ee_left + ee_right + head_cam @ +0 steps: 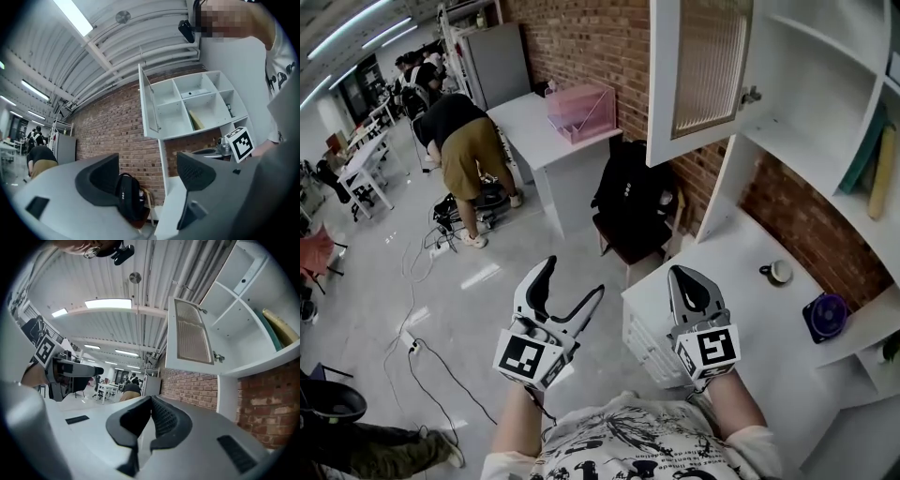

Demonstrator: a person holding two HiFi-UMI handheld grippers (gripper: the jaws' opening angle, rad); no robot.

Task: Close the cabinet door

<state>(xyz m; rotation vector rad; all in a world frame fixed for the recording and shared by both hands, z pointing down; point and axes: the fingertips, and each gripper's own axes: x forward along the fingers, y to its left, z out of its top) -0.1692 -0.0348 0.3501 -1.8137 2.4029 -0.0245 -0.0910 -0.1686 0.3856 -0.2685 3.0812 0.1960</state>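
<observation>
Door [698, 75] is seen swung wide open, up high at the brick wall [581, 37], hinged on the cabinet's [811, 98] left edge: white frame w/ a ribbed glass panel, and a small metal knob [751, 95] on the free edge, turned toward the open shelves. In the left gripper view it is caught nearly edge-on, standing out from the cabinet front. Inside the cabinet a yellowish item [883, 173] is seen leaning in a lower right compartment; what it is can't be made out. Both grippers are held low, well apart from the door and not touching it. Left gripper [572, 278] is held w/ jaws spread wide, nothing btwn them but background. Right gripper [692, 281] is held over the white counter [741, 300], jaws pressed together on nothing. On the counter a small round item [778, 272] and a purple item [825, 316] are spotted, near the wall. Under the door a black backpack [633, 197] is parked on a chair [623, 251], just beside the counter's end. Further left, a pink box [579, 111] is set on a white desk [530, 127], and a person [459, 136] is seen bent over beside it.
</observation>
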